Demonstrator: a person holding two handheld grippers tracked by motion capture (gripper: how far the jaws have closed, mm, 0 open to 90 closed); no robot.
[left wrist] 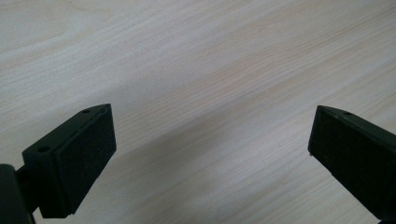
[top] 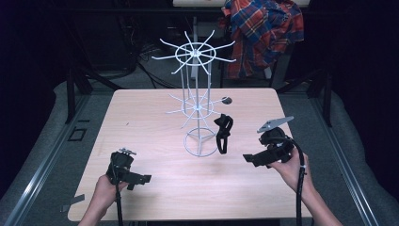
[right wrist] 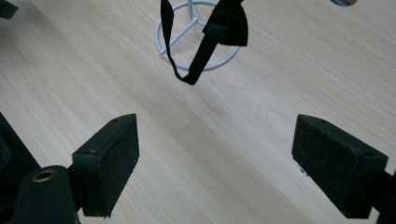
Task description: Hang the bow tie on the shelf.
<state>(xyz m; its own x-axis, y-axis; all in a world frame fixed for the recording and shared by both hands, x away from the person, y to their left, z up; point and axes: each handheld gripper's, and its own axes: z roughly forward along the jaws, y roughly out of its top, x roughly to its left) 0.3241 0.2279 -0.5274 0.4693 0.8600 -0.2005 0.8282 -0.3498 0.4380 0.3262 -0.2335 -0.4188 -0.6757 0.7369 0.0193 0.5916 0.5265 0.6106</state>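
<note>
At centre of the high view I see the white wire rack standing upright on the wooden table; two tiers of radiating hooks, ring base on the tabletop; a black strap hangs from a lower-tier hook on the rack's right side, its loop dangling down beside the ring base; whether the loop's low end touches the table I cannot tell.

Lower right of that frame: my right gripper, held in the hand, jaws pointing left toward the strap but well apart from it; grey plate on top, cable trailing down the forearm. Right gripper view: right gripper jaws stand wide, nothing between the pads; bare wood beneath; strap and the rack's ring base at upper centre of the frame, beyond the jaw tips.

Lower left of the high view: left gripper low over the table, near the front edge, well apart from rack and strap. Left gripper view: left gripper jaws wide, empty; plain tabletop ahead.
</note>
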